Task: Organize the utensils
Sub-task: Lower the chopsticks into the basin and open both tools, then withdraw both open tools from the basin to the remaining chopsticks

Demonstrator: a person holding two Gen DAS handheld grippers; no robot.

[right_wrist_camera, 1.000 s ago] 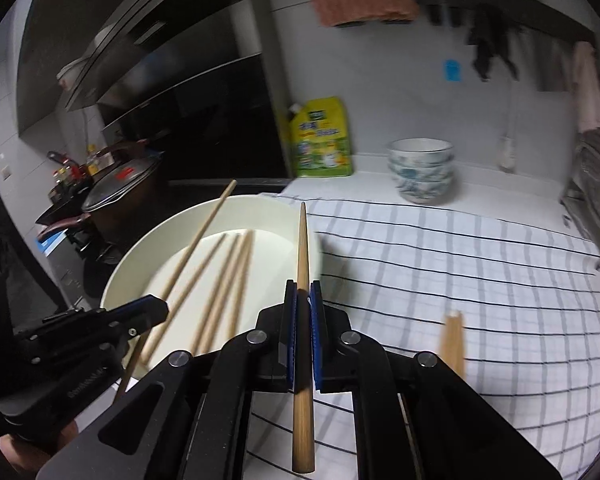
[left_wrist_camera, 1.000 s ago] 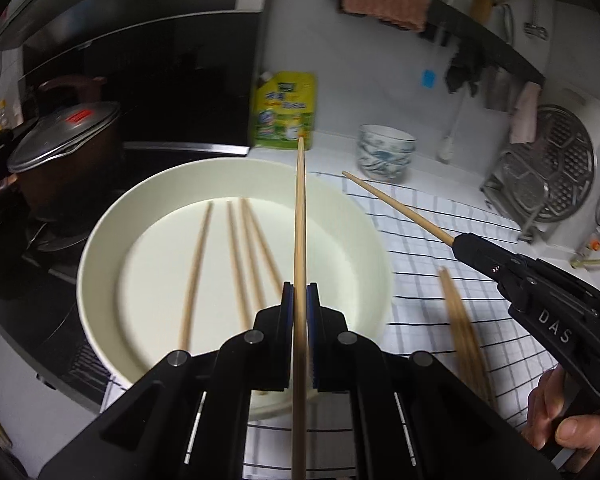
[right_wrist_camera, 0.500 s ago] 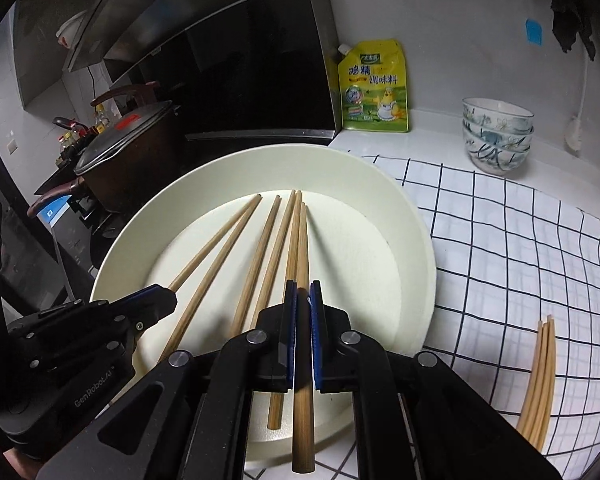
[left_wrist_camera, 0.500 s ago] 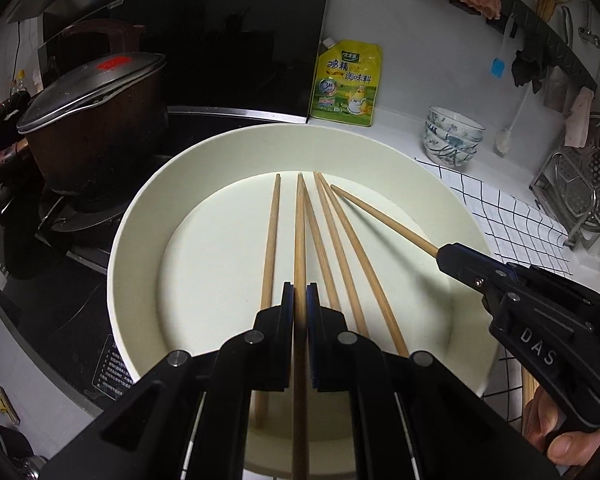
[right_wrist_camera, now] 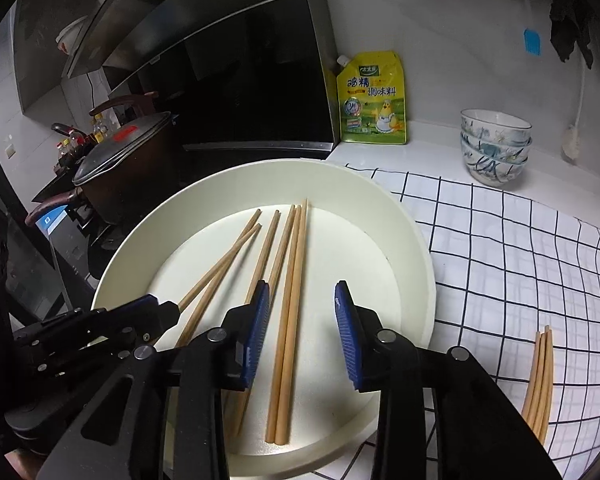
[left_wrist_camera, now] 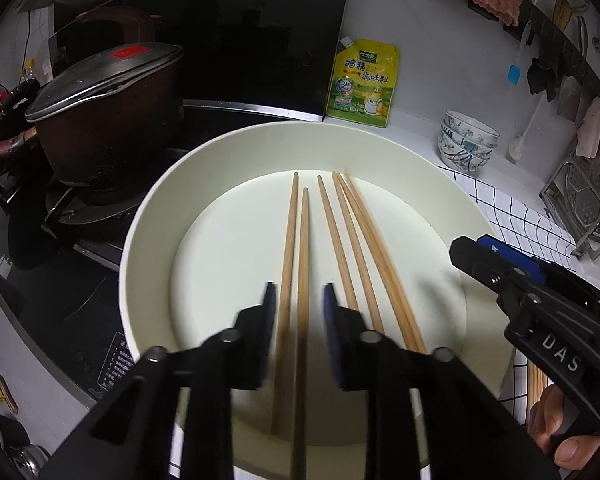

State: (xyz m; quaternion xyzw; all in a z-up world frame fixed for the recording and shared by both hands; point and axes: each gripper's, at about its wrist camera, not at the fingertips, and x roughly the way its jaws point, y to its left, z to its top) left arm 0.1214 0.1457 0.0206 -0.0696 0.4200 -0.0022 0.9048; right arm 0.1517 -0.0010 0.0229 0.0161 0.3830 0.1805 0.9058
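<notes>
The broad cream round plate [right_wrist_camera: 412,248] on the counter now carries six wooden chopsticks [right_wrist_camera: 290,292]. Both tongs, left [left_wrist_camera: 299,312] and right [right_wrist_camera: 302,332], have just let go and are spreading, pads clear of the sticks lying beneath. More wait on the checked cloth [right_wrist_camera: 500,248].

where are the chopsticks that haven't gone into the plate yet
They lie in a small bundle on the checked cloth, low at the right of the right wrist view, just off the white plate's rim and well in front of the stacked bowls.
</notes>
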